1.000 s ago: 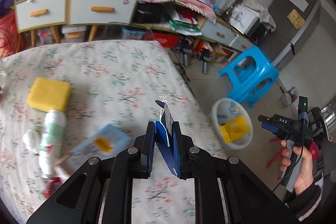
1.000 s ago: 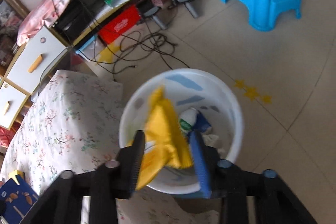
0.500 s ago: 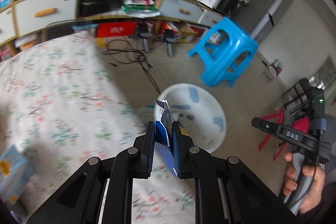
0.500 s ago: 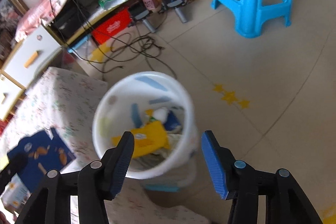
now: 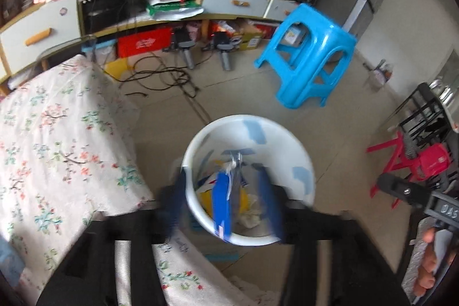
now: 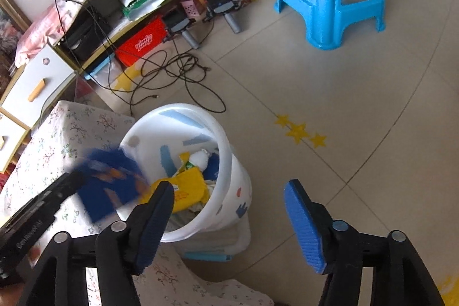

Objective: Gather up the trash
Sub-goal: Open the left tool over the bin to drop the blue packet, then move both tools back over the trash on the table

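A white bin [image 5: 304,162] stands on the floor beside the floral-covered table, with trash inside, among it a yellow packet [image 6: 188,187]. My left gripper [image 5: 222,201] hovers over the bin, blurred, its jaws opening. A blue wrapper [image 5: 223,208] hangs loose between them with a gap on each side. From the right wrist view the same wrapper [image 6: 109,185] shows blurred at the bin's [image 6: 239,191] near rim, by the left gripper [image 6: 37,220]. My right gripper [image 6: 229,220] is to the right of the bin, jaws opening, nothing between its fingers.
A blue plastic stool [image 5: 307,53] stands on the tiled floor behind the bin. Black cables [image 6: 172,73] trail from a cluttered low cabinet [image 5: 172,5]. The floral-covered table [image 5: 57,139] fills the left. A red rack [image 5: 407,162] stands at the right, and a hand [image 5: 427,263] holds the right gripper.
My left gripper swung right from over the table to above the bin and released the blue wrapper. My right gripper dropped the yellow packet into the bin, opened wide and drew off to the right.
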### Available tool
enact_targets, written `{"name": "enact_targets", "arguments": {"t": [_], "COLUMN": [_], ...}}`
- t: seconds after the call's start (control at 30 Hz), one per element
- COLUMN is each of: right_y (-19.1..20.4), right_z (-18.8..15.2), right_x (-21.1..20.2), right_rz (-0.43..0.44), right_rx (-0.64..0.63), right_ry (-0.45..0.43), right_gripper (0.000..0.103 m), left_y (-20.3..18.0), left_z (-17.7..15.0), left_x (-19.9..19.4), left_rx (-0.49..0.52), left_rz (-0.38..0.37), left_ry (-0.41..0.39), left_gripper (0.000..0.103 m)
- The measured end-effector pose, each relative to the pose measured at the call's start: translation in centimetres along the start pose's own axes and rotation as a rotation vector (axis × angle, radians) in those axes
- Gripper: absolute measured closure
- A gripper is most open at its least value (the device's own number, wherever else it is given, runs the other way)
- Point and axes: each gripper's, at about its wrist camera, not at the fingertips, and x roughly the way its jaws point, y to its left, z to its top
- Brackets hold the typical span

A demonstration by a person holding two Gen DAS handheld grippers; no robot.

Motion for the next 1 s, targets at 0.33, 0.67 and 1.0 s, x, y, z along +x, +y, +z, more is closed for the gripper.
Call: {"name": "enact_targets", "arguments": {"t": [0.33,0.67,1.0], "right_y": [1.8,7.4,14.5], "right_z": [-0.2,-1.7,-4.4], "right_x": [-0.1,-0.5,-0.5], "right_rz": [0.008,0.017,0.073], "right_rx": [-0.041,-0.156,-0.297], "right_ry": [0.004,0.01,0.034], "right_gripper": [0.026,0.019,0.018], "left_y": [3.2,9.5,17.0], "left_z": [-1.5,-4.3,-8.5], "left_x": [-4.0,-11.5,-18.0], "left_rx": [-0.004,-0.055,-0.161], "left_rz": [0.111,0.198,0.254], "left_ry": [-0.001,-0.042,-0.074], "left_gripper": [0.019,0.002,0.002]}}
